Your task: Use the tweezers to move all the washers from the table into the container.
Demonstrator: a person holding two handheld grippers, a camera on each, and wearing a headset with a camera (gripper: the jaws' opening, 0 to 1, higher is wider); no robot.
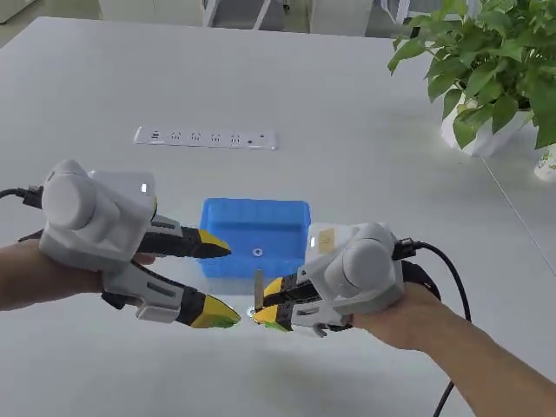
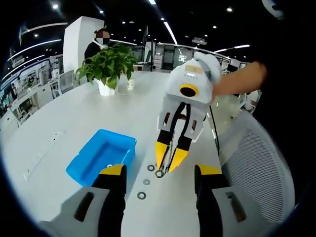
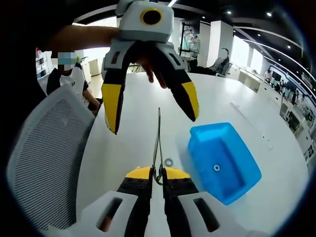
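Note:
A blue container (image 1: 217,228) stands on the white table with one washer (image 1: 258,253) inside. My right gripper (image 1: 265,314) is shut on thin metal tweezers (image 3: 158,138), just in front of the container's near wall. In the left gripper view the tweezer tips (image 2: 167,165) come down beside a washer (image 2: 159,174), with three more washers (image 2: 146,181) lying around it. My left gripper (image 1: 226,282) faces the right one, open and holding nothing. A washer (image 3: 169,162) also lies just right of the tweezers in the right gripper view.
A white power strip (image 1: 204,137) lies beyond the container. A potted plant (image 1: 486,61) stands at the far right corner. A grey mesh chair (image 2: 256,163) is at the table's edge. A cable (image 1: 447,261) trails from the right gripper.

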